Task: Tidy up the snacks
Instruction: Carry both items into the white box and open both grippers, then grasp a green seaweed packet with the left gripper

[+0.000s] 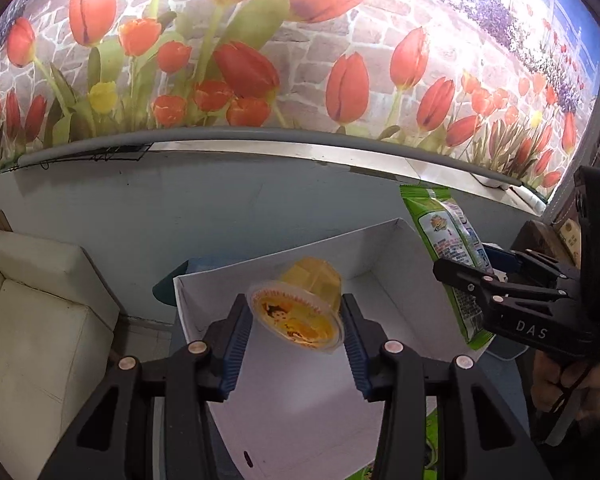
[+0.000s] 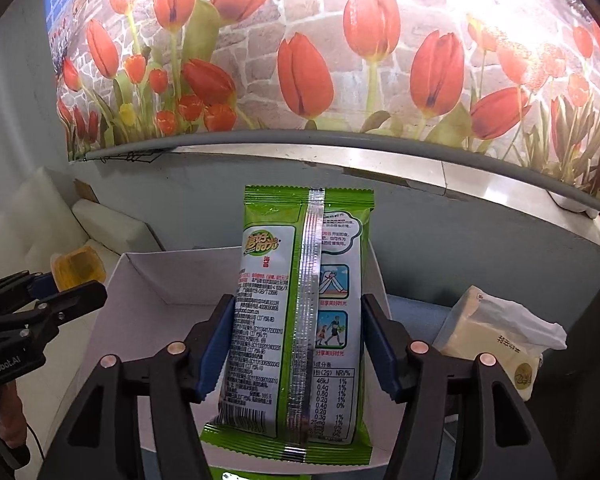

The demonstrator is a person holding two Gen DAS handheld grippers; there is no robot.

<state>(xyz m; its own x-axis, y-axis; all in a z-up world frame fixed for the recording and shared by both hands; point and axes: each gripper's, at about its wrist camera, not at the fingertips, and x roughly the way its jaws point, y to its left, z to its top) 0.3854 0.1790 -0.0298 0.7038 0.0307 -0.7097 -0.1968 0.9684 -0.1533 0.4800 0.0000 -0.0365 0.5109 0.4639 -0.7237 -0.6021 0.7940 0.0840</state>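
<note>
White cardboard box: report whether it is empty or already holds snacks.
Empty as far as visible: the white cardboard box shows only bare floor; jelly cup and green packet are held above.

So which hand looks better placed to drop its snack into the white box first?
Probably the left. Its gripper holds the jelly cup over the white box floor. The right gripper has the green packet over the box too, but standing tall.

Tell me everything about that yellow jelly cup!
The jelly cup is small, clear plastic, filled with yellow jelly. Its sealed film lid has an orange rim and a cartoon picture. It is tipped on its side, lid facing the camera, pinched at the rim between the left tongs' blue pads, up in the air over the white box.
</note>
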